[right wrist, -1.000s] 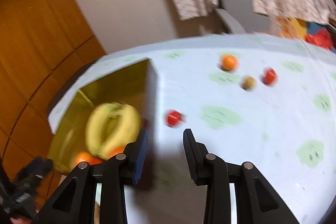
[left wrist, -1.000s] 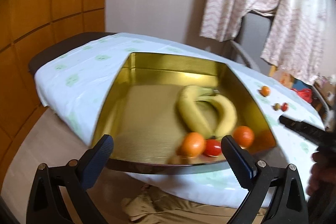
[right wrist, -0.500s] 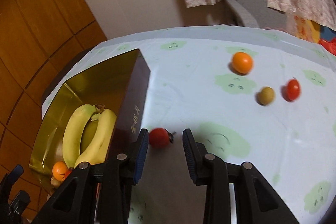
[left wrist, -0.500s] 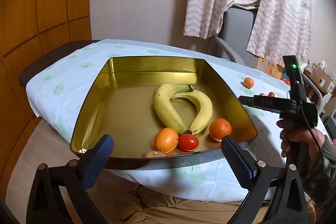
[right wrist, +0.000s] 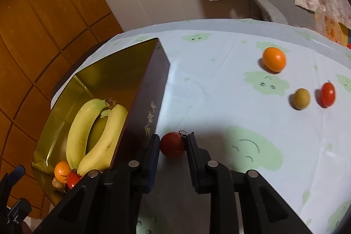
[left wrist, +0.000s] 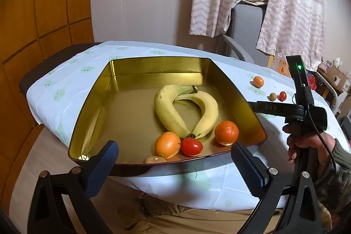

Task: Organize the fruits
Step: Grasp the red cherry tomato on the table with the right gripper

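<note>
Tomato [right wrist: 172,144] sits pinched between the jaws of the right gripper [right wrist: 171,144], low at 6 o'clock in the right wrist view, on the table [right wrist: 219,80] just beside the dark outer wall of the gold tray [right wrist: 151,106]. The grip looks meant to lift it over that wall, which stands at 9 o'clock of the fruit. Half a second ago the jaws stood a little wider around the tomato; now they press its sides. Inside the tray lie two bananas [right wrist: 94,135], oranges and another tomato, gathered near its front edge. Farther off, toward 2 o'clock, an orange [right wrist: 274,59], a small brown fruit [right wrist: 301,99] and a red tomato [right wrist: 328,94] wait loose on the cloth. The left gripper [left wrist: 173,165] hovers before the tray, jaws spread and empty, probably in reserve.
</note>
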{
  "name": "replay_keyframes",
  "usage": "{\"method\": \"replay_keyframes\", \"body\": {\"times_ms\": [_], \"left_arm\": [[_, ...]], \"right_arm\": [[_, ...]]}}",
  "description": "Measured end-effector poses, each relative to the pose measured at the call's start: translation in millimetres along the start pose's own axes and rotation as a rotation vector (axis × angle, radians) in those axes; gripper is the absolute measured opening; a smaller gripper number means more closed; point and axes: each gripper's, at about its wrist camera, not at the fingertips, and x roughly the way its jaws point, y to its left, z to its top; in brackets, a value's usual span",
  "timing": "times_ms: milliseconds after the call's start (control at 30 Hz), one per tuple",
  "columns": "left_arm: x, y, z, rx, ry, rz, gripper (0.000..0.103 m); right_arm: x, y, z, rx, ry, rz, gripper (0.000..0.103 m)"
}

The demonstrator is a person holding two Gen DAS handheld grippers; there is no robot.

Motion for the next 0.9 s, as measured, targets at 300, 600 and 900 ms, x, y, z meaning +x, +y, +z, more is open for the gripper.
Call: {"method": "replay_keyframes", "body": {"times_ms": [300,600,900], "left_arm": [[6,-37,18,0.052,0.006,-0.057,0.103],[22,-112,45,0.141,0.017,-0.157,0.103],[61,-168,74,0.171,0.07,-0.192,0.103]], "right_arm": [[-61,-45,-19,0.047,-0.118,-0.127,0.025],[-99,-129,-36,0.16,-0.133,-0.31,0.025],[-97,-150,-36,0.226,-0.154,-0.246,0.027]]}}
